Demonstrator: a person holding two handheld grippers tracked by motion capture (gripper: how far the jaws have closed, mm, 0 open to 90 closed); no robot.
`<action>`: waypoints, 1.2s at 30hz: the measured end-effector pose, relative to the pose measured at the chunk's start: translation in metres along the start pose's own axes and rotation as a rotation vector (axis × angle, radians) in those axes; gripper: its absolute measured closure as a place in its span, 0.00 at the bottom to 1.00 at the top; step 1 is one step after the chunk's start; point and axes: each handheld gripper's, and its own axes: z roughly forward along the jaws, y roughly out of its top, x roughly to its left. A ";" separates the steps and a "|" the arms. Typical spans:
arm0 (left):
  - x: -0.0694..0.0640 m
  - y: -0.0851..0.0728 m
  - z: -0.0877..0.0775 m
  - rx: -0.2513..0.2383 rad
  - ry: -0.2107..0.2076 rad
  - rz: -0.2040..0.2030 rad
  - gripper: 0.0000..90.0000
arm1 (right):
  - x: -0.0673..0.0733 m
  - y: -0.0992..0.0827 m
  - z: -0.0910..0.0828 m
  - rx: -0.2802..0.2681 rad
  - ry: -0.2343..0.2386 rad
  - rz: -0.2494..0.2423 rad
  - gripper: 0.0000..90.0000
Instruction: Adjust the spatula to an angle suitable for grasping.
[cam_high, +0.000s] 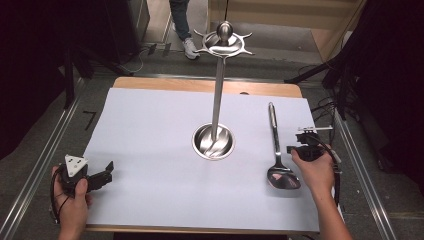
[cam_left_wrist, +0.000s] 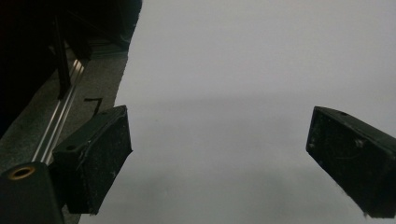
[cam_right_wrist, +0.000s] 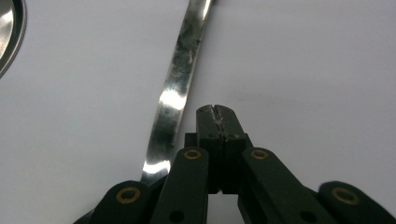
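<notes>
A white sheet (cam_high: 150, 150) covers the table, and near its middle stands a tall steel utensil stand (cam_high: 216, 95) with a round dish base and a hooked crown on top. To its right a large steel spoon (cam_high: 278, 150) lies flat, bowl toward the near edge and handle pointing far. The left gripper (cam_high: 102, 175) rests at the near left with its jaws spread wide over bare sheet, while the right gripper (cam_high: 300, 145), just right of the spoon's handle, has its jaws pressed together on nothing.

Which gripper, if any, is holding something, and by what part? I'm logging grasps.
Neither. The left gripper is open over bare paper; the right gripper is shut on nothing, beside the ladle's handle.
</notes>
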 end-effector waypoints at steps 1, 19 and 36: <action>0.000 0.000 0.000 0.000 0.000 0.001 0.08 | 0.004 0.002 0.006 0.016 0.000 0.001 1.00; -0.001 0.000 0.001 0.001 0.001 0.004 0.08 | 0.012 0.010 0.028 0.033 0.031 0.002 1.00; -0.001 0.000 0.001 0.006 0.005 0.006 0.08 | 0.010 0.021 0.023 0.019 0.012 0.041 0.70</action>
